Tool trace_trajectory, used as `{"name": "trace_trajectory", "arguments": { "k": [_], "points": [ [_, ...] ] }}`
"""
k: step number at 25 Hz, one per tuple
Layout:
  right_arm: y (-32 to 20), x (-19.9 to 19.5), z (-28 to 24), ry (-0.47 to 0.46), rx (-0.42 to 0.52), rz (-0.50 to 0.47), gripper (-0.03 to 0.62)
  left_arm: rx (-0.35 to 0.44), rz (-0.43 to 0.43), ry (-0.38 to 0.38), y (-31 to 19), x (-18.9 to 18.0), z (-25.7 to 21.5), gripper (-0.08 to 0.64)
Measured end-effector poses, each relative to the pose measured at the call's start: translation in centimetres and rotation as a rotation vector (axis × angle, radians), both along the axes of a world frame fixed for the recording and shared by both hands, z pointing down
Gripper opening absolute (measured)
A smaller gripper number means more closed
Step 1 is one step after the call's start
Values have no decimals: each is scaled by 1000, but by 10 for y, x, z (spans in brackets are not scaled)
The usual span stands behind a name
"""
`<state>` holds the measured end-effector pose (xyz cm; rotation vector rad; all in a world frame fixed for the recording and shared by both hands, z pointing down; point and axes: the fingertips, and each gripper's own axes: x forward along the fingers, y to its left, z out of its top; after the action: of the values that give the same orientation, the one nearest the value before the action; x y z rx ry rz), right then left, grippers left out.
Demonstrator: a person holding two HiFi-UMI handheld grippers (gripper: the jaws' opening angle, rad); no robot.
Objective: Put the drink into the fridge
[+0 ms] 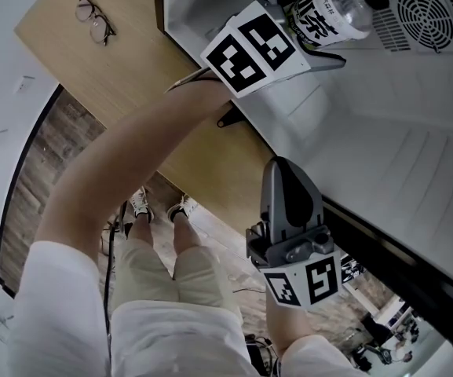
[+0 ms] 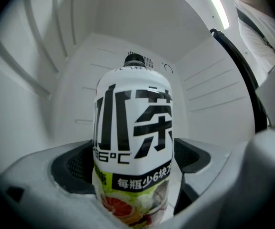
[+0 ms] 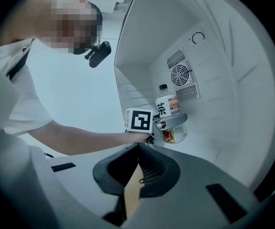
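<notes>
Drink bottle, base cut off, sits between left hand-held gripper's parted jaws; right hand-held gripper closed.

Fridge is bright and evenly lit, a light strip glares up and right of the bottle, heavy fisheye bending and dark corners in both gripper views
</notes>
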<state>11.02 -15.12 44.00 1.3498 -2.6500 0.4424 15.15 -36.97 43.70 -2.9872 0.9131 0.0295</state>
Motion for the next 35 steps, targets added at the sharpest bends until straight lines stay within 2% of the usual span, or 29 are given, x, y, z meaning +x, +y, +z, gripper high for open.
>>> {"name": "trace_trajectory", "arguments": {
  "k": [12,18,23,26,29,35],
  "points": [
    [18,-9,-14,-3,33,1,3,-34,-59,24,50,-43,12,505],
    [37,-24,-21,-16,48,-10,3,-68,-99,-15,75,-73,18,503],
    [55,-33,-34,-24,76,14,3,-89,-123,-2,96,-97,12,502],
    [71,-27,-44,-18,81,42,3,-114,-145,12,122,-111,20,502],
    [84,-13,-50,5,77,77,3,-117,-140,-5,153,-115,29,499],
    [111,10,-70,57,83,153,3,-65,-116,17,204,-121,18,442]
  ]
}}
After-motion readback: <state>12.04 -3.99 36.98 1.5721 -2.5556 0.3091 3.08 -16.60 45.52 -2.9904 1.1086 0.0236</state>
